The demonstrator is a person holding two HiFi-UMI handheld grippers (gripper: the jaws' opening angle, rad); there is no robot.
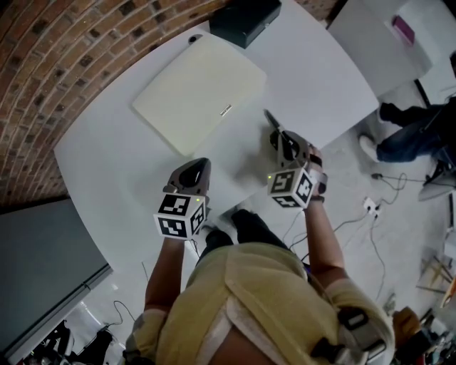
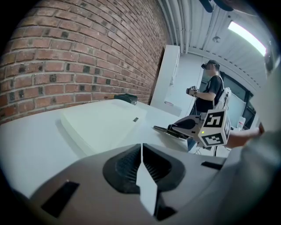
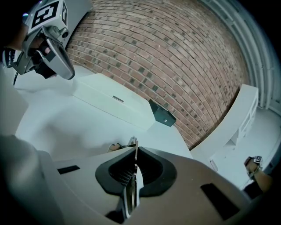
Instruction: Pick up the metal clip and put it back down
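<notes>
The metal clip [image 1: 273, 122] is a thin dark strip pinched in my right gripper [image 1: 285, 142], which is shut on it over the right side of the white table [image 1: 107, 164]. In the right gripper view the clip [image 3: 130, 142] stands edge-on between the closed pads of the right gripper [image 3: 135, 151] and pokes out beyond them. From the left gripper view the clip [image 2: 164, 131] juts out of the right gripper [image 2: 193, 125] just above the tabletop. My left gripper [image 1: 194, 167] hovers near the table's front edge, shut with nothing in it; its jaws [image 2: 141, 147] meet.
A cream flat pad [image 1: 203, 89] with a small metal tag lies in the table's middle, and a dark box [image 1: 244, 18] sits at the far edge. Another person [image 2: 210, 90] stands beyond the table. Cables [image 1: 370, 207] run across the floor to the right.
</notes>
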